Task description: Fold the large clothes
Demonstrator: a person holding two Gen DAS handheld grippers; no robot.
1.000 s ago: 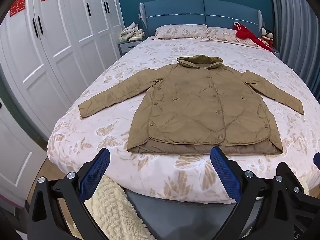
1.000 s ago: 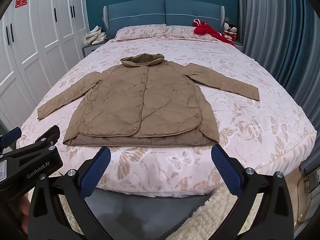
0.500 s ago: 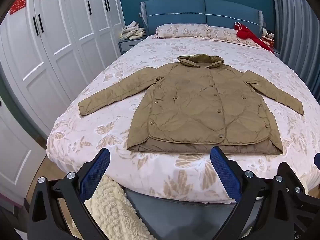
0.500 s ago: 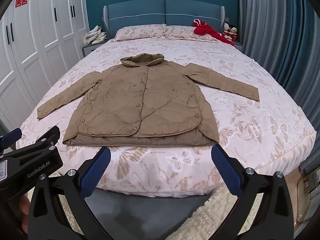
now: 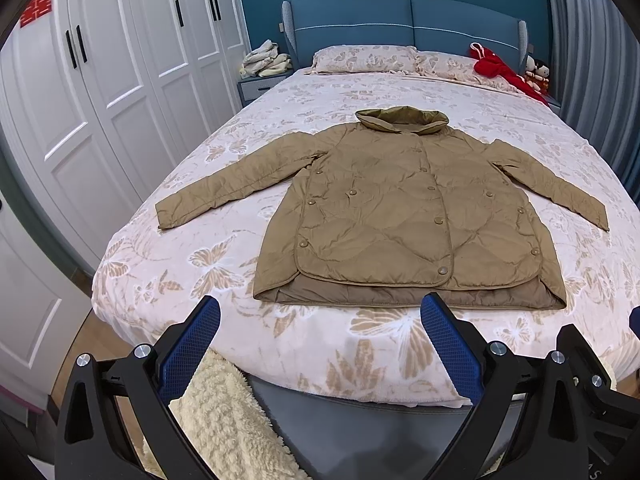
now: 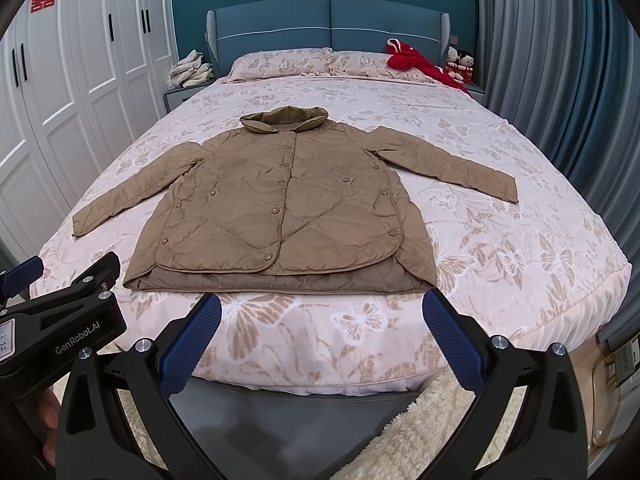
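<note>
A tan quilted jacket lies flat and buttoned on the bed, collar toward the headboard, both sleeves spread outward. My left gripper hangs open at the foot of the bed, short of the jacket's hem, nothing between its blue-padded fingers. My right gripper is open too, in front of the hem and empty. In the right wrist view the left gripper's black body shows at the lower left, with part of a hand beneath it.
The bed has a pink floral cover and a blue headboard. A red garment lies by the pillows. White wardrobes line the left wall, curtains the right. A cream fluffy rug lies on the floor below me.
Both views have barely shifted; the left wrist view has drifted very slightly. The jacket has not moved and both grippers stay open.
</note>
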